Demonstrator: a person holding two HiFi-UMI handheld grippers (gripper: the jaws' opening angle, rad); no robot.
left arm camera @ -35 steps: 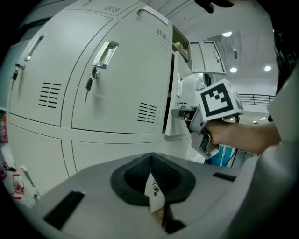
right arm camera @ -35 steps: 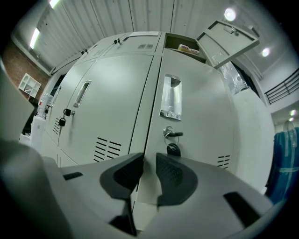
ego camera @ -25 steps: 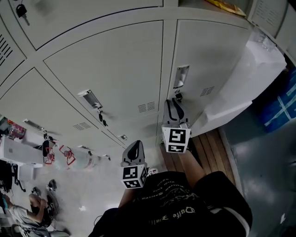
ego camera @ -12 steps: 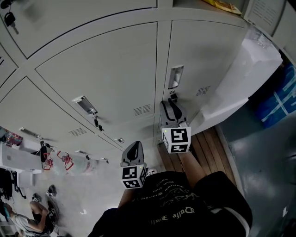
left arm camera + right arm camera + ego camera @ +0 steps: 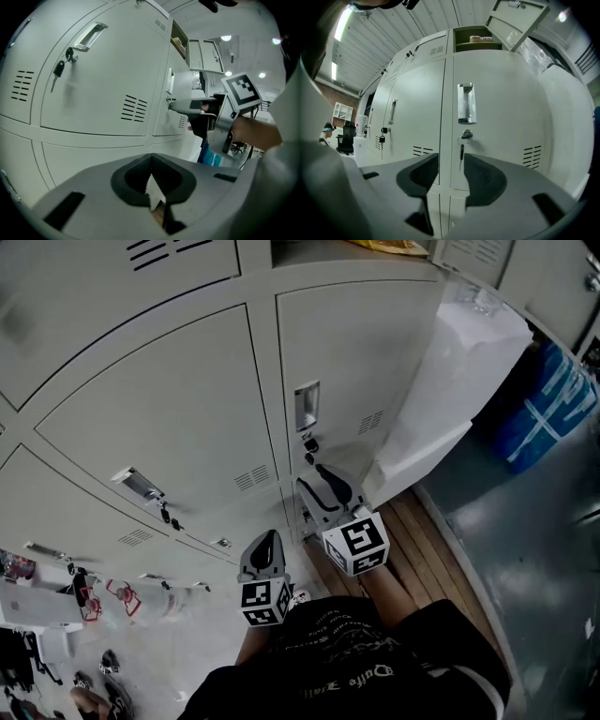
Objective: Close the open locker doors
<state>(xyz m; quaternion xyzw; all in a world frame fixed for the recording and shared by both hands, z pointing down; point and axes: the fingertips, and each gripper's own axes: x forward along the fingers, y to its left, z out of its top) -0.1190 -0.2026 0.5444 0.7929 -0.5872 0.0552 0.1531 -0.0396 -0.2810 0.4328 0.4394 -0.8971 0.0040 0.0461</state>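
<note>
A grey locker door with a recessed metal handle and a key in its lock stands closed in front of me. My right gripper hovers just below that key, apart from the door. Its jaws have just been opening and stand open with nothing between them. In the right gripper view the handle and key sit above my right gripper. Above that an upper locker door hangs open. My left gripper is lower and left, shut, facing closed doors.
A tall thing under white plastic sheet leans beside the lockers on the right, a blue bag past it. Wooden slats lie underfoot. Bottles stand at lower left. Keys hang from neighbouring doors.
My right gripper has drawn back from the key under the handle and its jaws have opened. The whole view has shifted, so the lockers now sit further left. The left gripper barely moved.
</note>
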